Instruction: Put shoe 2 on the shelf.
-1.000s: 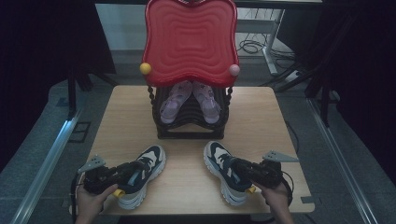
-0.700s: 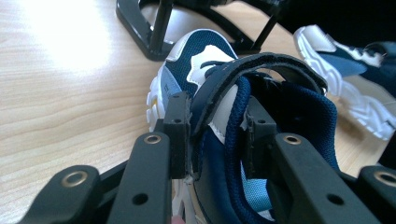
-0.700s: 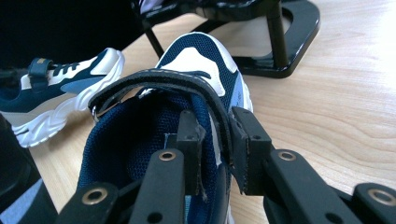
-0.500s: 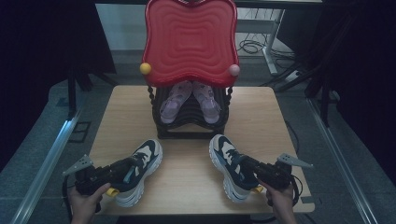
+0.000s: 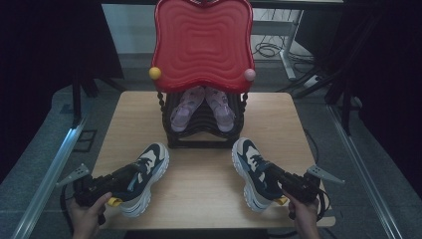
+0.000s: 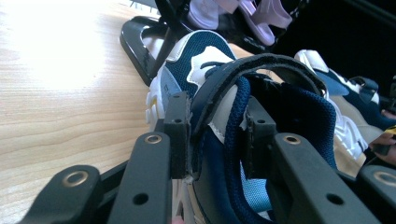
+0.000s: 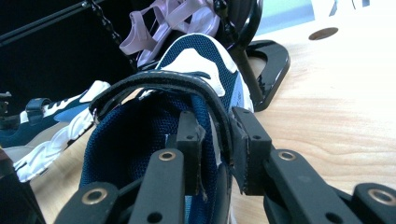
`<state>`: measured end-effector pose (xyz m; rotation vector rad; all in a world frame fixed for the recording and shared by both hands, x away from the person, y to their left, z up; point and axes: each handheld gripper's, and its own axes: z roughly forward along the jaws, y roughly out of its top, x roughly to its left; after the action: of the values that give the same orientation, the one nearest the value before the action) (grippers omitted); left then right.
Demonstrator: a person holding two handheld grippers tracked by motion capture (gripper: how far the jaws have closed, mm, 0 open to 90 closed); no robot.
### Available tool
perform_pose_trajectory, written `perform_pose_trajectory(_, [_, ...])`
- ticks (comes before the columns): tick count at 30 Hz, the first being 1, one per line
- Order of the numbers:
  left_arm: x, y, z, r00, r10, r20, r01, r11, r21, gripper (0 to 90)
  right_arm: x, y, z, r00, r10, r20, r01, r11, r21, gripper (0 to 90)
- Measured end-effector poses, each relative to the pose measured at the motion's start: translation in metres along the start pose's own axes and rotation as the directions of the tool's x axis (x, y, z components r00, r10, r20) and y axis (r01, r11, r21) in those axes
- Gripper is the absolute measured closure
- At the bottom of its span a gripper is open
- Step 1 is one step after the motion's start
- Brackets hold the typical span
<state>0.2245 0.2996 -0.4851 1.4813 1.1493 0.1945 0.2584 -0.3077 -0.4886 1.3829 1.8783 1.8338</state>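
Note:
Two navy-and-white sneakers rest on the wooden table [image 5: 199, 199], toes pointing at the rack. My left gripper [image 5: 132, 174] is shut on the left sneaker [image 5: 149, 162] at its heel end. In the left gripper view the gripper [image 6: 217, 135] clamps the sneaker's [image 6: 201, 60] padded side wall, one pad outside and one inside the opening. My right gripper [image 5: 272, 173] is shut on the right sneaker [image 5: 249, 162] in the same way. In the right gripper view the gripper [image 7: 218, 140] pinches the collar wall of its sneaker [image 7: 196, 60].
A black shoe rack [image 5: 204, 134] with a red wavy top [image 5: 201, 40] stands at the table's back middle, holding pink sandals [image 5: 201, 107]. Its base [image 6: 140, 42] lies just ahead of both toes. Metal rails and cables run along the floor on both sides.
The right gripper has slid its sneaker to the right, widening the gap between the two shoes. The left sneaker has barely shifted.

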Motion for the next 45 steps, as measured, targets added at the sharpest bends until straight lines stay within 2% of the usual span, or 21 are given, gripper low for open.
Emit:
perform_pose_trajectory(2, [0.002,0.001,-0.003,0.9999,-0.015,0.003,0.015,0.9998,-0.016,68.7,-0.003,0.001,0.000,1.0000,-0.002,0.000,0.002,1.000,-0.018,74.5])
perform_pose_trajectory(5, [0.004,0.003,-0.006,0.9996,-0.026,0.008,0.026,0.9991,-0.032,68.8,-0.005,0.002,-0.001,0.9998,0.020,-0.007,-0.020,0.999,-0.040,74.5])
perform_pose_trajectory(11, [0.008,0.009,-0.012,0.9989,-0.045,0.010,0.046,0.9963,-0.073,68.8,-0.009,0.003,-0.001,0.9994,0.033,0.008,-0.032,0.997,-0.077,74.5])
perform_pose_trajectory(17, [0.009,0.016,-0.013,0.9992,-0.038,0.011,0.039,0.9954,-0.088,68.9,-0.012,0.008,0.000,0.9986,0.047,0.025,-0.043,0.992,-0.123,74.5])
perform_pose_trajectory(22, [0.009,0.021,-0.012,0.9995,-0.031,0.006,0.031,0.9948,-0.097,68.9,-0.012,0.013,0.003,0.9974,0.070,0.017,-0.066,0.986,-0.153,74.5])
perform_pose_trajectory(33, [0.010,0.033,-0.006,0.9996,-0.029,0.003,0.029,0.9920,-0.123,68.9,-0.012,0.024,0.005,0.9962,0.074,0.046,-0.063,0.978,-0.196,74.4])
perform_pose_trajectory(37, [0.011,0.040,-0.008,0.9995,-0.032,0.001,0.032,0.9892,-0.143,68.9,-0.010,0.032,0.006,0.9961,0.077,0.041,-0.066,0.972,-0.225,74.4])
perform_pose_trajectory(40, [0.011,0.048,-0.010,0.9996,-0.029,-0.003,0.028,0.9841,-0.176,68.9,-0.009,0.037,0.009,0.9969,0.068,0.040,-0.057,0.971,-0.232,74.4])
perform_pose_trajectory(45, [0.012,0.055,-0.010,0.9996,-0.029,-0.005,0.027,0.9796,-0.199,68.9,-0.007,0.043,0.012,0.9966,0.076,0.032,-0.066,0.966,-0.248,74.4])
